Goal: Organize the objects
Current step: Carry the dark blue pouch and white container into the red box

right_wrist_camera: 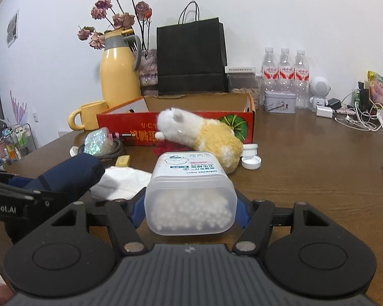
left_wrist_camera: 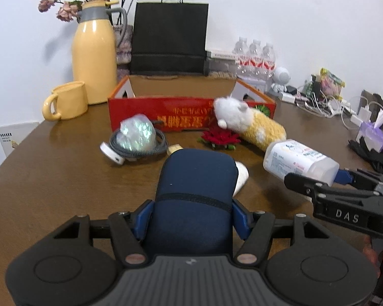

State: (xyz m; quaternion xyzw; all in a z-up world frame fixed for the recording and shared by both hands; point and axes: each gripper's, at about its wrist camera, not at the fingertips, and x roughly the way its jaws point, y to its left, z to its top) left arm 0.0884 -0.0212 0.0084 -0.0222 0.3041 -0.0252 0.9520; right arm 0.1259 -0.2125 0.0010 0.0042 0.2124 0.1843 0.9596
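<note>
My left gripper (left_wrist_camera: 191, 216) is shut on a navy blue soft case (left_wrist_camera: 196, 186), held just above the brown table (left_wrist_camera: 63, 178). My right gripper (right_wrist_camera: 190, 209) is shut on a translucent plastic tub of white cotton balls (right_wrist_camera: 191, 191), which also shows at the right of the left wrist view (left_wrist_camera: 298, 160). Ahead stands an open red cardboard box (left_wrist_camera: 166, 117). A white and yellow plush toy (left_wrist_camera: 247, 122) leans on its front wall, over a red flower (left_wrist_camera: 218, 137). A shiny wrapped ball (left_wrist_camera: 135, 135) rests on a coiled grey cable. A white cloth (right_wrist_camera: 122, 181) lies under the case.
A yellow thermos (left_wrist_camera: 94, 56), a yellow mug (left_wrist_camera: 66, 102) and a black paper bag (left_wrist_camera: 168, 38) stand at the back. Water bottles (right_wrist_camera: 284, 68), a small tin (right_wrist_camera: 279, 102), a white robot figure (right_wrist_camera: 319, 91) and tangled chargers (right_wrist_camera: 360, 117) fill the right side. A white lid (right_wrist_camera: 251, 156) lies beside the plush toy.
</note>
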